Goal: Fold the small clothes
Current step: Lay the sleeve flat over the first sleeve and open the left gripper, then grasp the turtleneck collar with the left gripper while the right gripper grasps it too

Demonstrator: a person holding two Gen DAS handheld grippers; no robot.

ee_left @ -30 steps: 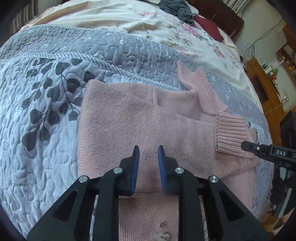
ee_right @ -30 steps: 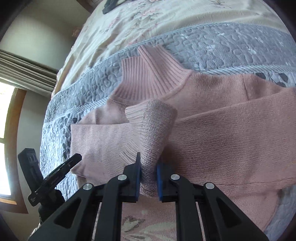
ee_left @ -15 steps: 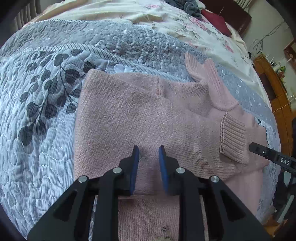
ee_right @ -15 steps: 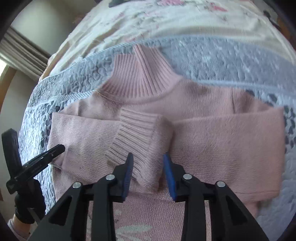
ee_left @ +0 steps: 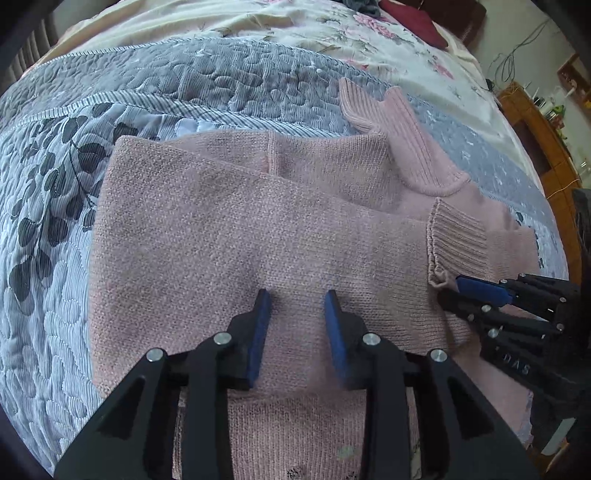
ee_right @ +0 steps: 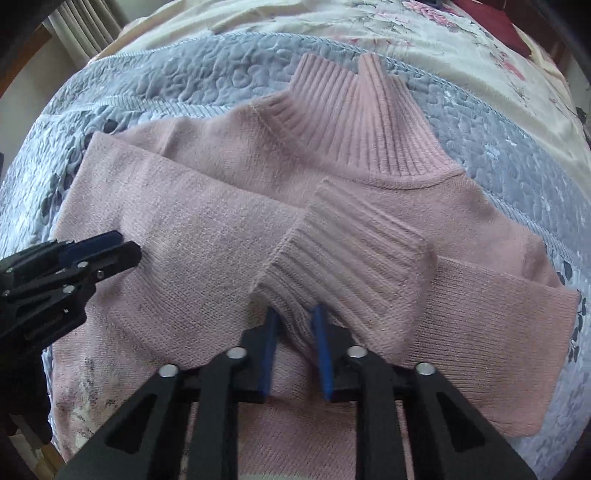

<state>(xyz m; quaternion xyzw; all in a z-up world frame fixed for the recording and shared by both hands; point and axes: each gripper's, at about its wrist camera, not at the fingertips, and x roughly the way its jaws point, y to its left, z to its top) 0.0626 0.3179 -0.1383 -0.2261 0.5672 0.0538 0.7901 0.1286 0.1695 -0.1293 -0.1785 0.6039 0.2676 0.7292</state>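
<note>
A home bedroom is shown here: a wide bed (ee_left: 221, 74) is spread with a grey quilted coverlet (ee_right: 221, 74) and a cream floral sheet (ee_left: 295, 22). Wooden furniture (ee_left: 535, 129) laden with small items is seen by the wall, and pleated curtains (ee_right: 85, 22) hang at a window.

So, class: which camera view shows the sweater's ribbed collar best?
The right wrist view: the collar faces the camera, whole and central. The left wrist view shows the collar from the side, smaller and off toward the right.
</note>
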